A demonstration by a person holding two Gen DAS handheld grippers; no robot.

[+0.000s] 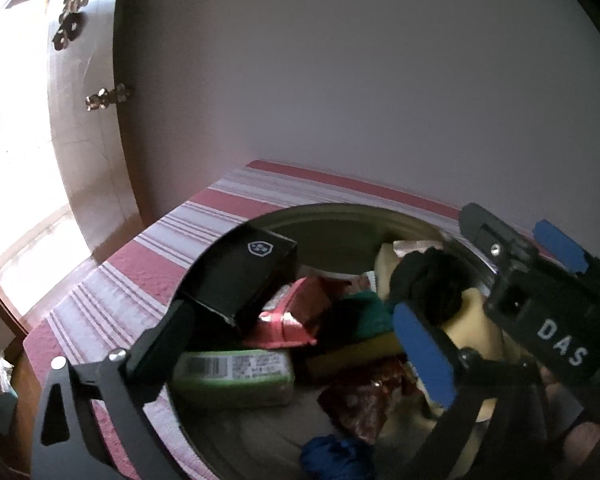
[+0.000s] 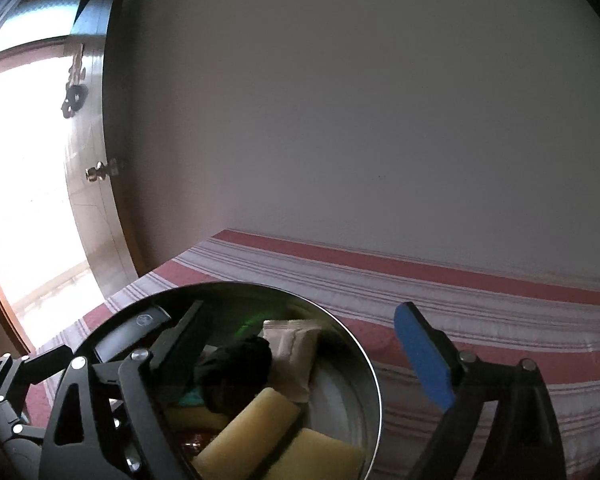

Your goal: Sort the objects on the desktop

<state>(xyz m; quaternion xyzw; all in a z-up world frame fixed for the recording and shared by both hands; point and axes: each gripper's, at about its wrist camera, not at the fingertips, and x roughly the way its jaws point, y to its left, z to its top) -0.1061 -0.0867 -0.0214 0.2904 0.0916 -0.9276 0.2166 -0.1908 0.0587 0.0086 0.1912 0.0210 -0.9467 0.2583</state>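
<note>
One metal bowl (image 1: 328, 216) sits on the striped cloth (image 1: 148, 264), and in it we count, from left to right, one black box (image 1: 244, 276), one green packet (image 1: 236, 376), one red pouch (image 1: 296, 312), one black bundle (image 1: 432, 280) and two yellow sponges (image 2: 256, 424). Both our tongs, left (image 1: 292, 344) and right (image 2: 300, 356), stand wide open and hold nothing. Left is a bright window (image 2: 20, 200); the far wall (image 2: 360, 120) is plain.
</note>
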